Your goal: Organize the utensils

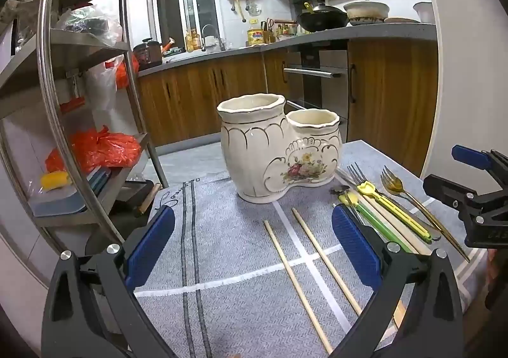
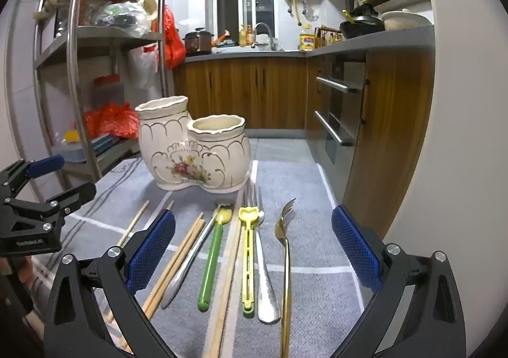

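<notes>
A cream double-cup ceramic holder [image 1: 276,148] [image 2: 197,151] with a flower print stands upright and looks empty at the back of the grey mat [image 1: 222,231]. My left gripper [image 1: 254,247] is open above the mat, with two wooden chopsticks [image 1: 317,266] lying under its right half. My right gripper [image 2: 254,250] is open over a row of utensils: more chopsticks [image 2: 177,262], a green-handled piece [image 2: 211,262], a yellow-handled piece [image 2: 247,259], a silver fork [image 2: 263,262] and a gold fork [image 2: 285,256]. Neither gripper touches anything. Each appears at the edge of the other's view, the right gripper [image 1: 451,172] and the left gripper [image 2: 68,178].
A steel shelf rack [image 1: 79,104] with orange bags stands left of the table. Wooden cabinets and an oven [image 2: 336,110] run along the back and right. The mat's far edge [image 2: 279,140] lies just behind the holder.
</notes>
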`<state>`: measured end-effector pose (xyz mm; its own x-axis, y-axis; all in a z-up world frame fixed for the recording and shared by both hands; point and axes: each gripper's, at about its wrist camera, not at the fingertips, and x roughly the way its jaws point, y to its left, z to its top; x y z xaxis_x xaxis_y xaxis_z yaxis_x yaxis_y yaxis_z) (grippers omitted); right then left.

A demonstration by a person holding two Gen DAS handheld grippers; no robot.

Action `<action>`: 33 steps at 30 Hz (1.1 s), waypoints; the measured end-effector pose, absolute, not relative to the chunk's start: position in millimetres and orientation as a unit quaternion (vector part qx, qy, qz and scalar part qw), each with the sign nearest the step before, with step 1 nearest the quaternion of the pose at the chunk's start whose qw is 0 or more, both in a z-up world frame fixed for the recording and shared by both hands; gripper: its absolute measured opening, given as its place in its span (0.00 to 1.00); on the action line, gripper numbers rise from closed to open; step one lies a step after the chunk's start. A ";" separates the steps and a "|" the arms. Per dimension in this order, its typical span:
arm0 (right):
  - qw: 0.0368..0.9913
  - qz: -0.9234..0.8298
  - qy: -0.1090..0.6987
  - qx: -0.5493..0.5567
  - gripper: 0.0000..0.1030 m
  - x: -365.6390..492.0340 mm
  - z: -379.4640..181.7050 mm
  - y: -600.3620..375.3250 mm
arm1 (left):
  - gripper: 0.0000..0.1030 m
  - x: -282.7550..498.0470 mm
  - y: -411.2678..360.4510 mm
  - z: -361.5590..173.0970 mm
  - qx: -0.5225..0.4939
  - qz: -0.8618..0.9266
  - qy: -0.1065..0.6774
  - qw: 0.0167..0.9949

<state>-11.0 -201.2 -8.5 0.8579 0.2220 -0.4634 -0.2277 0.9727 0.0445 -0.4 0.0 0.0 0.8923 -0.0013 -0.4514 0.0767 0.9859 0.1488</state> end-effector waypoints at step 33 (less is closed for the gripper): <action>0.964 0.116 0.241 -0.010 0.95 -7.3 -10.1 -200.2 | 0.95 2.7 0.9 -0.9 0.069 -0.025 0.233 0.970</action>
<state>-7.3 -200.2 -10.1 0.8574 0.2178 -0.4664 -0.2278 0.9731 0.0355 2.7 0.9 -0.9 0.8906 -0.0166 -0.4545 0.0808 0.9892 0.1220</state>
